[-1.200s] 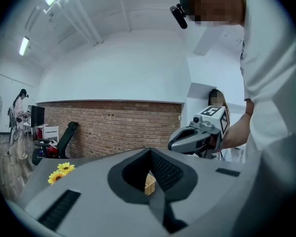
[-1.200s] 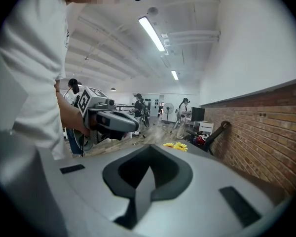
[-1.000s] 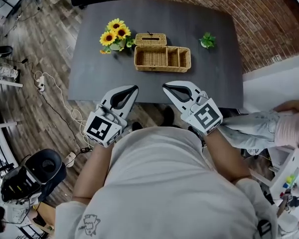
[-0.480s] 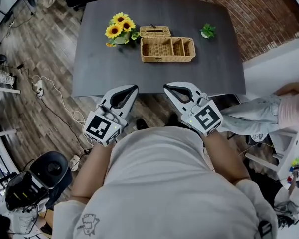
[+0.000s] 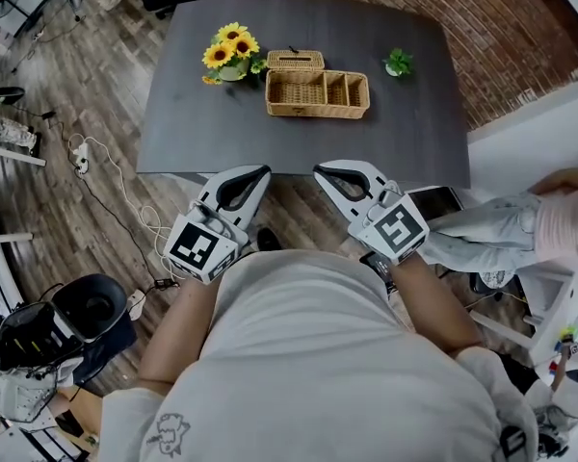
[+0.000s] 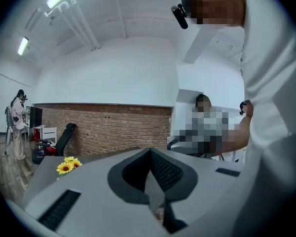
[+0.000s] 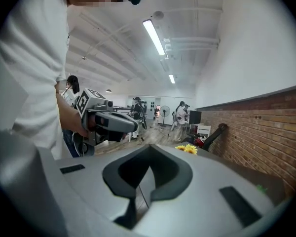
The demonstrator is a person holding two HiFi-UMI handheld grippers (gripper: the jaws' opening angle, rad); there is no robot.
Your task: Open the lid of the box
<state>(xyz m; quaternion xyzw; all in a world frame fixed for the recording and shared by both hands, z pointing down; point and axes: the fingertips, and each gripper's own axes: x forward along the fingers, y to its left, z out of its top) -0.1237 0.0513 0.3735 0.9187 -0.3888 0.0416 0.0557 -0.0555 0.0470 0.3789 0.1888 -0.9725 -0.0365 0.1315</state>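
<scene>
Noting a shift since a second ago: table (image 5: 395, 142) and wicker box (image 5: 317, 92) sit further toward 12 o'clock in the head view, with the table's near edge now about level with the gripper tips instead of passing beneath them. Finding left gripper (image 5: 262, 171) and right gripper (image 5: 320, 171) side by side, both pointing toward 12 o'clock, both with jaws pressed together and nothing between them, as confirmed in each gripper's own view. Locating the box mid-table at 12 o'clock from the grippers and well apart from them, with three open compartments showing. Marking a smaller woven section (image 5: 296, 60) with a dark tab on top, touching the box at its 11 o'clock; probably the lidded part, though cannot tell for sure. Placing sunflowers (image 5: 229, 51) at 10 o'clock of the box and small green plant (image 5: 397, 63) at 2 o'clock. Judging the step as approach only: no contact yet, lid not yet worked. Next move calls for closing the gap, parting one gripper's jaws, and pinching the tab or the lid's front edge.
</scene>
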